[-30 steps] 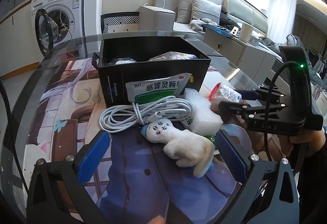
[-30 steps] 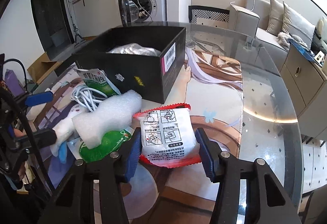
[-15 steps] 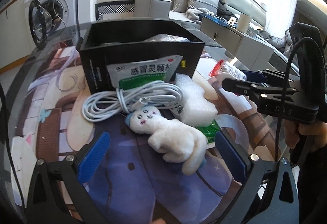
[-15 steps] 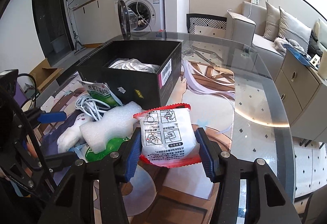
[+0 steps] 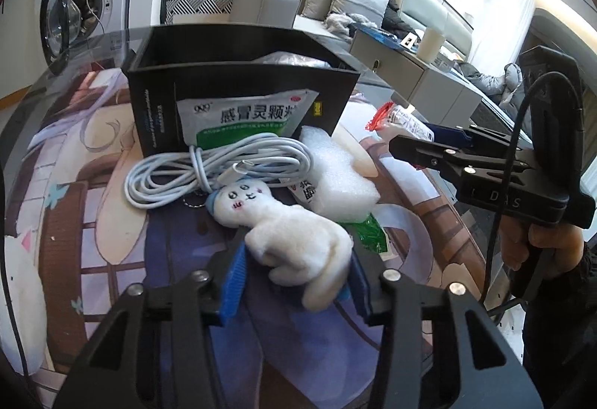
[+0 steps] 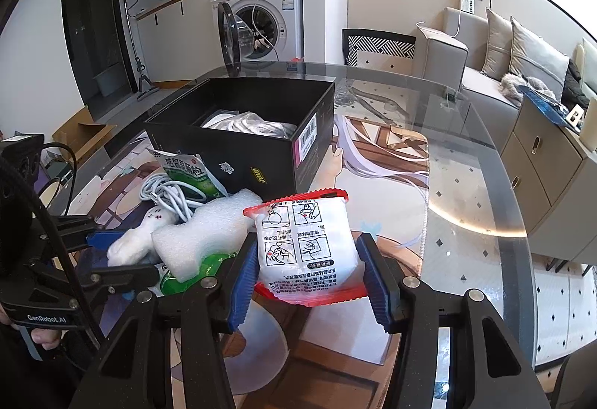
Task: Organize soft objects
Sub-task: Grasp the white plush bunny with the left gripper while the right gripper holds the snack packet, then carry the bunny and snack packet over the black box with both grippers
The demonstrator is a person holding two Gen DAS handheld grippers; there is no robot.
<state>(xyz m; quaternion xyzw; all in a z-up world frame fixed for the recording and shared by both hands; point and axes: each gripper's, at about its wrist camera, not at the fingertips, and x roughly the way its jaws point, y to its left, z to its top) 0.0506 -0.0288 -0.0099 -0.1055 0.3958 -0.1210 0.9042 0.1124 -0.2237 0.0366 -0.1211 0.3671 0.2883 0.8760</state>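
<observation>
My left gripper [image 5: 294,278] is shut on the body of a white plush toy [image 5: 287,230] that lies on the printed mat; the toy also shows in the right wrist view [image 6: 138,237]. My right gripper [image 6: 309,271] is shut on a red-edged white packet [image 6: 306,245] and holds it above the table; it also shows in the left wrist view [image 5: 399,122]. A black open box [image 6: 238,133] with grey plastic-wrapped things inside stands behind the pile. A white foam block [image 5: 335,174], a coiled white cable [image 5: 216,166] and a green-white sachet [image 5: 246,118] lie by the box.
The round glass table [image 6: 477,185] carries a printed mat [image 5: 74,185]. A second green packet [image 6: 186,278] lies under the foam. A washing machine with open door, a sofa and a cabinet stand beyond the table.
My left gripper has moved forward and closed on the plush toy. My right gripper has risen slightly with the packet still in it.
</observation>
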